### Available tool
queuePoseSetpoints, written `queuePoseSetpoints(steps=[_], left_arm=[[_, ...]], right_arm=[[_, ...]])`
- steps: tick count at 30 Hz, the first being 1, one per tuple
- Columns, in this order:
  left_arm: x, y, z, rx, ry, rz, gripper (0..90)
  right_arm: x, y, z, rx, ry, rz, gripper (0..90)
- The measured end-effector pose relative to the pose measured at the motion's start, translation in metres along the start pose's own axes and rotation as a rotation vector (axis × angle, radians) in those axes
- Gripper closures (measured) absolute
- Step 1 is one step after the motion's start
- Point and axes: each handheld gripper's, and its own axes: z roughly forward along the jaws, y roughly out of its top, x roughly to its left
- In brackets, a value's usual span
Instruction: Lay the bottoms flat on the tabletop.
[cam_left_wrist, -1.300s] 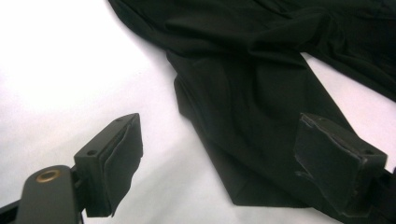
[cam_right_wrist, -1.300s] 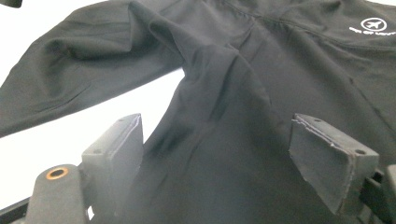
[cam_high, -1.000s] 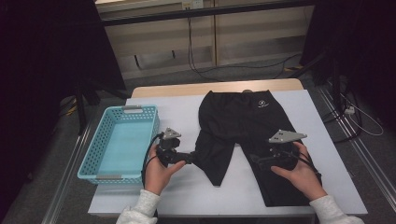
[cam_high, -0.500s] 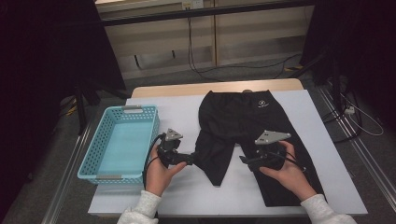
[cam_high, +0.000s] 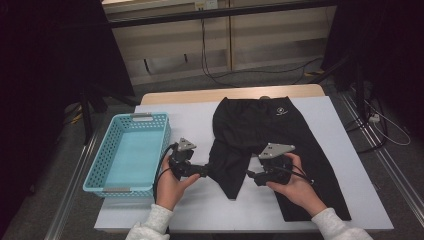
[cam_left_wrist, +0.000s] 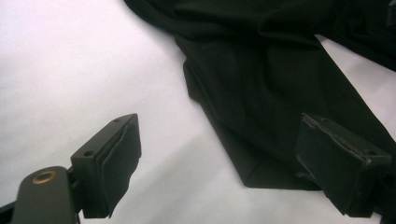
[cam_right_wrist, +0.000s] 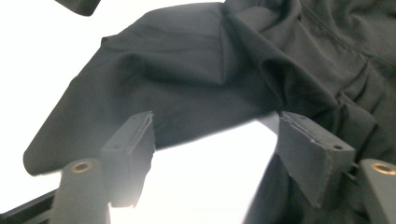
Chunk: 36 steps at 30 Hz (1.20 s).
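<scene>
In the high view, the person's two sleeves (cam_high: 150, 226) are cut by the bottom edge, so the arms are not seen. The right hand (cam_high: 295, 187) covers a part of the black shorts (cam_high: 260, 130) under it. The small white logo (cam_high: 280, 112) near the waistband is too small to read. In the left gripper view, the shorts (cam_left_wrist: 261, 70) run out past the top and right edges, and their dark folds are hard to separate. In the right gripper view, the white table (cam_right_wrist: 210, 177) is overexposed, without detail, and a dark thing (cam_right_wrist: 79, 5) in the top-left corner is cut off; I cannot tell what it is.
</scene>
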Motion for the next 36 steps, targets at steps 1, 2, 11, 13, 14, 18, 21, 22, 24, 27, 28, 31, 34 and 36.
queuePoseSetpoints(steps=[1,2,11,13,14,18,21,22,24,27,28,31,34,36], left_arm=[[0.0,0.0,0.0,-0.005,0.0,-0.004,14.6],[0.001,0.0,-0.001,-0.008,0.001,-0.01,14.6],[0.0,0.0,0.0,-0.009,-0.002,-0.016,16.4],[0.0,-0.001,-0.001,-0.008,-0.007,-0.022,16.6],[0.0,-0.001,-0.001,-0.01,-0.006,-0.022,16.6],[0.0,-0.001,0.0,-0.005,-0.001,-0.02,16.8],[-0.001,-0.001,-0.001,-0.007,-0.002,-0.025,16.9],[-0.001,-0.001,-0.001,-0.01,-0.005,-0.023,16.9],[0.0,-0.001,0.0,-0.007,-0.006,-0.025,17.3],[0.0,-0.002,-0.001,-0.004,0.001,-0.021,17.6],[0.0,-0.002,-0.001,-0.004,-0.001,-0.02,17.6],[0.0,-0.002,0.001,-0.001,0.002,-0.013,17.9],[-0.001,-0.002,0.002,0.001,-0.002,-0.01,18.0],[-0.002,-0.003,0.003,0.005,-0.008,-0.004,18.5]], right_arm=[[0.002,0.001,0.002,0.001,0.008,-0.002,29.7],[0.004,0.002,0.004,0.005,0.01,-0.005,31.1],[0.024,0.01,0.02,0.006,0.082,-0.047,45.8],[0.03,0.012,0.022,0.009,0.107,-0.051,49.8],[0.032,0.012,0.023,0.012,0.122,-0.054,51.6],[0.043,0.012,0.028,0.029,0.149,-0.091,56.2],[0.048,0.009,0.032,0.069,0.162,-0.143,63.4],[0.049,0.009,0.034,0.081,0.167,-0.136,65.7],[0.047,0.007,0.037,0.084,0.183,-0.111,84.3],[0.046,0.006,0.036,0.086,0.176,-0.116,90.0],[0.045,0.006,0.035,0.087,0.173,-0.096,90.0],[0.037,0.008,0.028,0.064,0.172,-0.062,90.0],[0.027,0.009,0.016,0.016,0.155,-0.029,90.0],[0.021,0.008,0.009,-0.001,0.143,-0.006,90.0]])
